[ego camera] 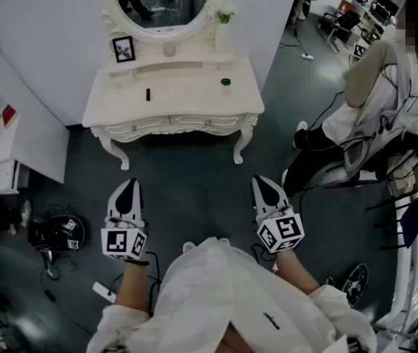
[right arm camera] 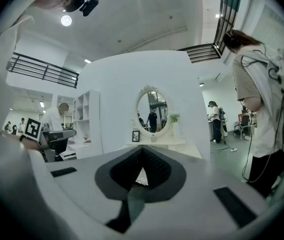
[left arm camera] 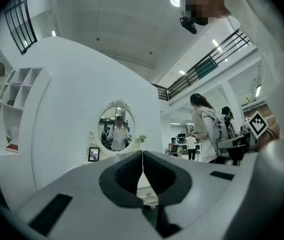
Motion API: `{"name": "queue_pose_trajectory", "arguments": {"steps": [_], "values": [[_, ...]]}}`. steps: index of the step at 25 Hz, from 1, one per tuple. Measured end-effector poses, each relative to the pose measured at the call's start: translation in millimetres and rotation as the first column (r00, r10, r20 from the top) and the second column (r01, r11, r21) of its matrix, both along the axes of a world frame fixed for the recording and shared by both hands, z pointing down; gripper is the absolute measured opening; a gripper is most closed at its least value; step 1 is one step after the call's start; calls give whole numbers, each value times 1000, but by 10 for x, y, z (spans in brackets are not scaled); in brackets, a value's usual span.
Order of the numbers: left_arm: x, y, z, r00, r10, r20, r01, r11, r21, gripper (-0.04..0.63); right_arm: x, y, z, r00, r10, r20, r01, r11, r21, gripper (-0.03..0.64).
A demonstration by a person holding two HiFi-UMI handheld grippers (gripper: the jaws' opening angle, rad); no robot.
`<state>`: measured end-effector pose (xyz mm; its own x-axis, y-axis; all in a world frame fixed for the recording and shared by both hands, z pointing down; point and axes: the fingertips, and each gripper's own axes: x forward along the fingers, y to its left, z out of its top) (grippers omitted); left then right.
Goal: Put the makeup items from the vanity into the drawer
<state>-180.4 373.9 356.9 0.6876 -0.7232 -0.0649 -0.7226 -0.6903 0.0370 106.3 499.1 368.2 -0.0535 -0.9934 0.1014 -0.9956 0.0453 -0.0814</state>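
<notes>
The vanity (ego camera: 187, 100) stands against the wall, with its oval mirror (ego camera: 161, 6) at the back. On its top, a picture frame (ego camera: 124, 48) stands back left, a slim stick-shaped item (ego camera: 149, 94) lies left of centre, and a small round jar (ego camera: 226, 82) sits right. Drawers (ego camera: 194, 121) line its front. A seated person (ego camera: 374, 87) is well off to the right.

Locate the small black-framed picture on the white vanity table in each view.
Head view: small black-framed picture upper left, on white vanity table.
Left gripper view: picture left of centre, lower half.
Right gripper view: picture near centre.
Shared landmark: oval white-framed mirror, up-right of it.
</notes>
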Motion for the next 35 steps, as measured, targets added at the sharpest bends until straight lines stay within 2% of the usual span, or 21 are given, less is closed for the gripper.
{"name": "queue_pose_trajectory", "arguments": {"steps": [21,22,23,26,30,35], "values": [[-99,-109,-72,1000,16,-24,-15,1000,15,40,-197,-174,-58,1000,-9,-13,10,1000,11,17],[-112,-119,-73,999,21,-29,-20,1000,15,94,-217,-183,-54,1000,-7,-13,7,1000,8,17],[-127,-128,-73,999,24,-33,-23,1000,15,180,-239,-195,-48,1000,-5,-14,5,1000,5,18],[-182,-168,-53,999,19,-26,-18,999,29,274,-315,-246,-10,1000,-9,-16,9,1000,1,17],[-294,-254,23,1000,-1,-28,2,1000,23,342,-443,-350,37,1000,-18,-20,18,1000,-6,18],[-527,-384,158,999,-4,-34,3,1000,-15,359,-668,-481,89,999,-21,-33,20,999,-27,18]]}}
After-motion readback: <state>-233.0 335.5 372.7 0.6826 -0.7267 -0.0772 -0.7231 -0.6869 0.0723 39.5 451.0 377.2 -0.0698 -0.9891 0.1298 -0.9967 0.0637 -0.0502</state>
